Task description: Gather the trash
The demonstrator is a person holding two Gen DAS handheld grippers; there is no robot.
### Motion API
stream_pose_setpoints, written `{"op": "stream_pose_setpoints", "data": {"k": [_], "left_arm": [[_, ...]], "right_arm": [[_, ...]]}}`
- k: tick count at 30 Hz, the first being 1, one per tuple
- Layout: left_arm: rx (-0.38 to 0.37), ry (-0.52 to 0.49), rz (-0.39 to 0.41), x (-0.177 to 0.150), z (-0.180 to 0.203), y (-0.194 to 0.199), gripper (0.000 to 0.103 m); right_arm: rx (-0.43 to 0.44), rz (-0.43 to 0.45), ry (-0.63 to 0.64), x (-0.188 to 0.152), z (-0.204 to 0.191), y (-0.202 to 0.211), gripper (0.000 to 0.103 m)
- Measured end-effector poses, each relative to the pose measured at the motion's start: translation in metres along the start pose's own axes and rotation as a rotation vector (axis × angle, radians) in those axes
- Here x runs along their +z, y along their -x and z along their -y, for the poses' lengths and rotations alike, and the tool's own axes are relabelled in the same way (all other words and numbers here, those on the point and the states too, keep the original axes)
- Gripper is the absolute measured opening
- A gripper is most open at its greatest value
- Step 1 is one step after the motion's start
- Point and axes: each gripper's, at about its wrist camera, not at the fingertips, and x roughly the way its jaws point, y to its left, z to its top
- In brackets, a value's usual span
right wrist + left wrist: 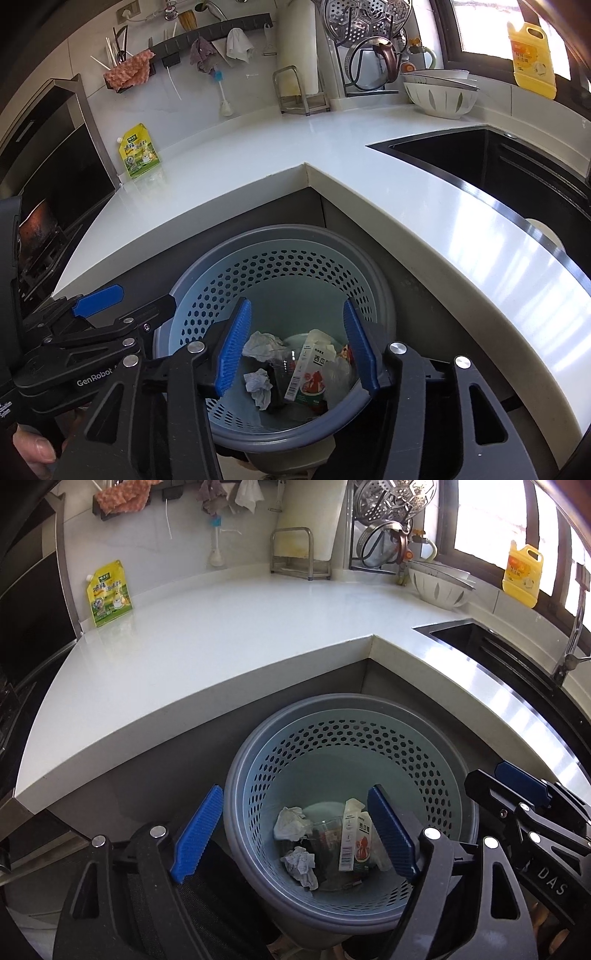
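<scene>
Both poised over the grey bin (458,823) beneath the counter (229,627) corner: left gripper (295,834) spread wide, right gripper (297,347) parted, nothing between either's pads. Down in the bin, crumpled tissues (291,823), a white carton (354,840) with barcode, red fruit picture and unreadable Chinese print. "GenRobot" and "DAS" readable on the tools; yellow-green pouch (109,594) and yellow bottle (522,574) with illegible labels.

Sunlit window (491,513) above white corner countertop (229,627), dark sink (480,162).
</scene>
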Motion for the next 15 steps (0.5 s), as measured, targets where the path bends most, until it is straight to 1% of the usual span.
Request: {"op": "stream_pose_setpoints", "data": {"k": [4, 6, 7, 10, 12, 14, 15], "left_arm": [[0.01, 0.008, 0.015, 0.001, -0.001, 0.005, 0.082], [0.013, 0.014, 0.02, 0.002, -0.002, 0.008, 0.083], [0.017, 0.016, 0.023, 0.002, -0.003, 0.009, 0.085], [0.028, 0.021, 0.034, 0.003, -0.005, 0.013, 0.087], [0.03, 0.024, 0.039, 0.003, -0.006, 0.015, 0.088], [0.033, 0.026, 0.043, 0.003, -0.006, 0.017, 0.09], [0.035, 0.026, 0.046, 0.003, -0.006, 0.019, 0.09]], "right_arm": [[-0.004, 0.001, -0.009, -0.001, -0.001, 0.003, 0.054], [-0.008, 0.004, -0.015, -0.001, 0.0, 0.004, 0.057], [-0.009, 0.008, -0.017, -0.001, 0.0, 0.006, 0.06], [-0.014, 0.015, -0.019, -0.001, 0.0, 0.009, 0.061], [-0.017, 0.016, -0.025, -0.001, 0.0, 0.01, 0.064], [-0.014, 0.021, -0.037, -0.002, 0.001, 0.012, 0.069], [-0.015, 0.022, -0.041, -0.002, 0.001, 0.013, 0.07]]}}
